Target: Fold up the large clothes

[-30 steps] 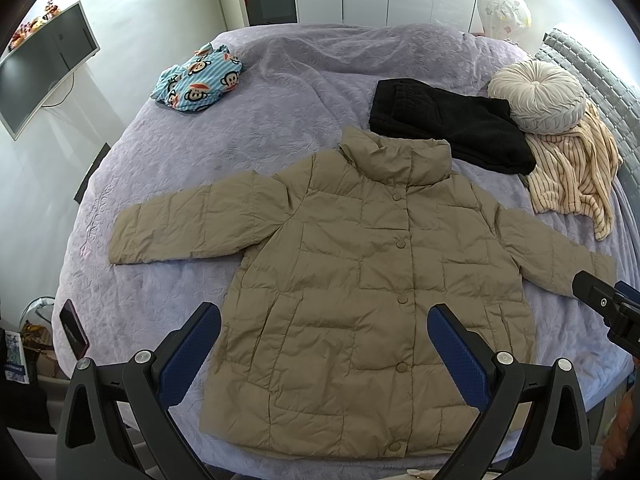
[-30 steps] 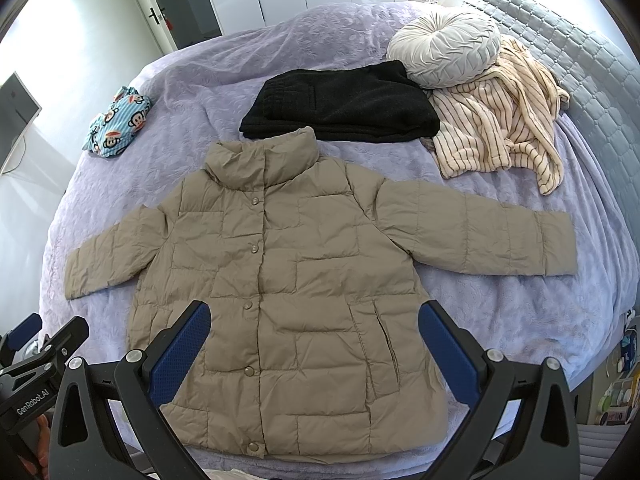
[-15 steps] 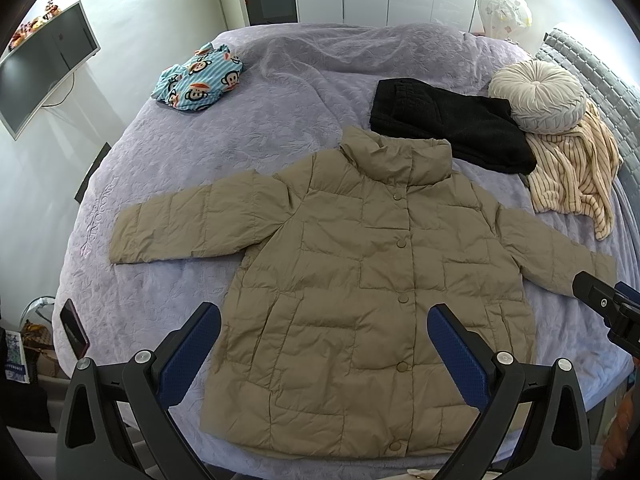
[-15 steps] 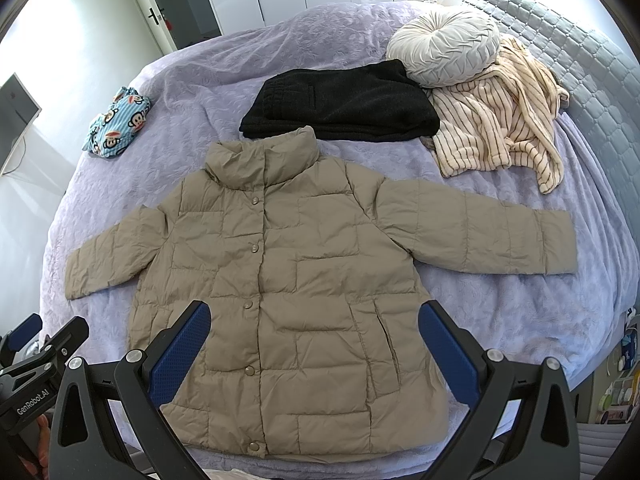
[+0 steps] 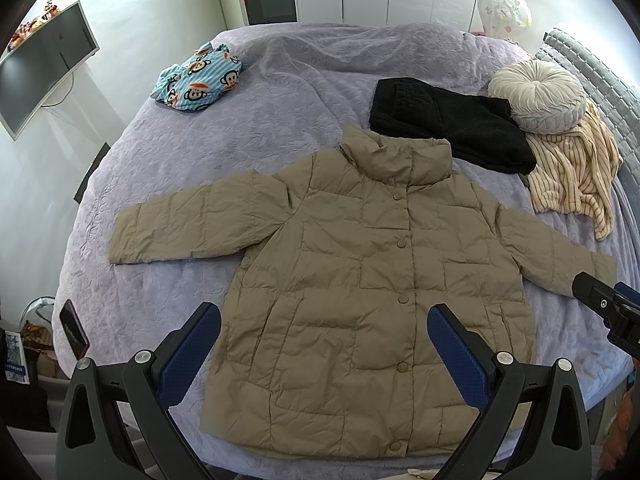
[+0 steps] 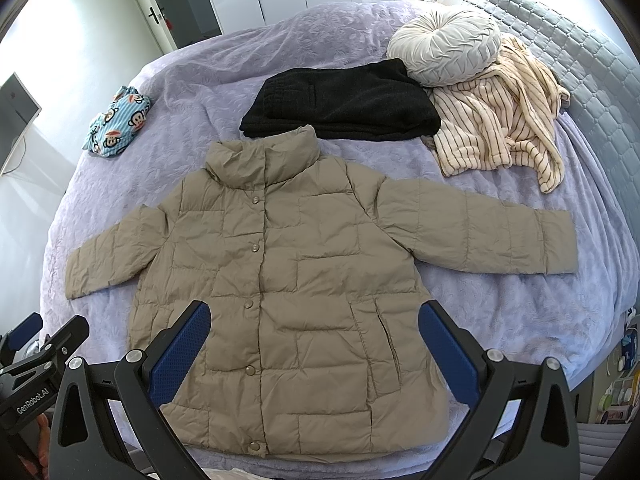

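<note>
- Both grippers hang over the near edge of the bed, and neither touches anything: my left gripper [image 5: 324, 344] has its blue pads spread wide, and my right gripper [image 6: 314, 342] is spread just as wide, with nothing between the pads of either.
- Seen from the left wrist, the right gripper pokes in at the right edge, near the cuff of the jacket's sleeve on that side but apart from it.
- Just past the pads lies the tan puffer jacket [image 5: 360, 264], front up and snapped shut, collar pointing away from me, hem at the near edge of the purple bedspread [image 5: 280, 92], both sleeves stretched out flat to the sides.
- Beyond the collar sit black folded trousers [image 6: 344, 100], a round grey cushion [image 6: 444, 46] and a striped cream garment [image 6: 496, 128] in a loose heap; a blue cartoon-print piece [image 6: 116, 124] lies far off to the left.
- As I judge it, folding of the jacket has not begun: it is laid out and smoothed, no sleeve is turned in, no crease made. Both sleeves and the body remain to be folded.
</note>
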A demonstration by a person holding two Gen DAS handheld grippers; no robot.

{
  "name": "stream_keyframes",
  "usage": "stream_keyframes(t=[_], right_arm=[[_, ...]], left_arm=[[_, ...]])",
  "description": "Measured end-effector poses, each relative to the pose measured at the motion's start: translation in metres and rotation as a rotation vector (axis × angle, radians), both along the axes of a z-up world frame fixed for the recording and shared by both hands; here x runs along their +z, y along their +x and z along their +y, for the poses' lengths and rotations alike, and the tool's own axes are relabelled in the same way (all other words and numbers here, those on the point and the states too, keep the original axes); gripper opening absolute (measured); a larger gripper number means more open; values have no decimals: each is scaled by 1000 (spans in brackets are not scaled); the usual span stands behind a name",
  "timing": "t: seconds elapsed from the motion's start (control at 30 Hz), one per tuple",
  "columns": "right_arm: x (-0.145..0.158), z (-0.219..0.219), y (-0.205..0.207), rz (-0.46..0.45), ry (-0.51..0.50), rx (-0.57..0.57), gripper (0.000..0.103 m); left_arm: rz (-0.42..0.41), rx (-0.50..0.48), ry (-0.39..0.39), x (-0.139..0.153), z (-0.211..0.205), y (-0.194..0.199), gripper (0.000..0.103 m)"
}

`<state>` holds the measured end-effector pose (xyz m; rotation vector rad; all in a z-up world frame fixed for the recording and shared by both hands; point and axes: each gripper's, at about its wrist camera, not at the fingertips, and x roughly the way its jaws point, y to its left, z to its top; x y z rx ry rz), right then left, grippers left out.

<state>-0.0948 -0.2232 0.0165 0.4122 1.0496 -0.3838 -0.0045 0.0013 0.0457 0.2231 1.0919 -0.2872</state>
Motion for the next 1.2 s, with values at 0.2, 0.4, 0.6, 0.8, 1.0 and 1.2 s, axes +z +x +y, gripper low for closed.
stream_keyframes(t=[0.2,0.4,0.6,0.8,1.0,1.2], right_arm=[[1,0,1,1,1,0,103],[0,0,1,2,1,-1,103],[-7,5,-1,18,3,-3,103],[-14,7,8,36,102,-1,103],[-28,34,37,45,96,64,103],[-84,84,79,70,208,207,103]], left_arm=[[0,0,-1,-2,2,-1,103],[1,-2,-9,-4,4,-3,103],[12,-8,-38,-9,12,-2,103],[70,7,-121,-24,33,17,103],[149,96,-283,-73,91,65,103],[115,252,-351,-140,166,122,103]])
